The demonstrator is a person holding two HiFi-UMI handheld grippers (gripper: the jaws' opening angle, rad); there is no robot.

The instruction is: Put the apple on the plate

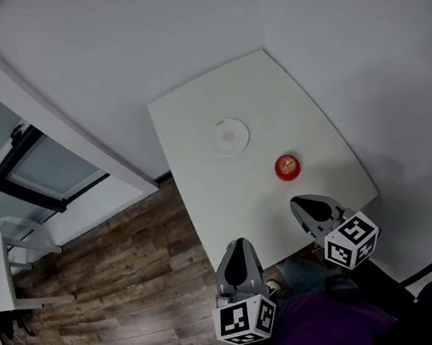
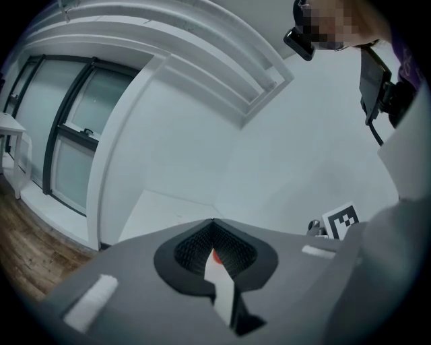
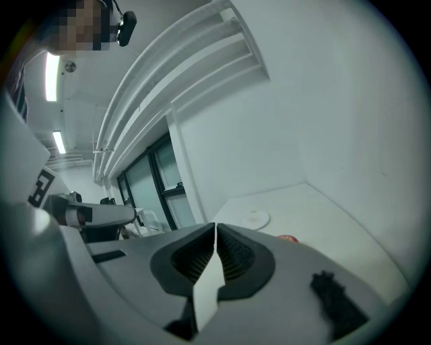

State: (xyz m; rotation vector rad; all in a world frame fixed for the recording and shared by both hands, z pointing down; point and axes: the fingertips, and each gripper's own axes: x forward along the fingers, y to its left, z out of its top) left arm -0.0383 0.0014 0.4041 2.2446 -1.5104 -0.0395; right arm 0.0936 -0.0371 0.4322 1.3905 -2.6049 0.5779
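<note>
One red apple (image 1: pixel 287 167) on the white bench (image 1: pixel 192 123), near but apart from one white plate (image 1: pixel 230 136), two tools at the bench's near edge, left tool (image 1: pixel 239 246) and right tool (image 1: pixel 301 205), both clenched empty, wooden floor (image 1: pixel 120 286) alongside

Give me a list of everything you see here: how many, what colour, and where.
table: one, white, against the wall
plate: one, white, middle of the table
apple: one, red, on the table, apart from the plate, on the side nearer the person
floor: brown wood, left of the table
windows: dark-framed, along the left wall
left gripper: one, grey, shut, empty, at the table's near edge
right gripper: one, grey, shut, empty, just short of the apple
</note>
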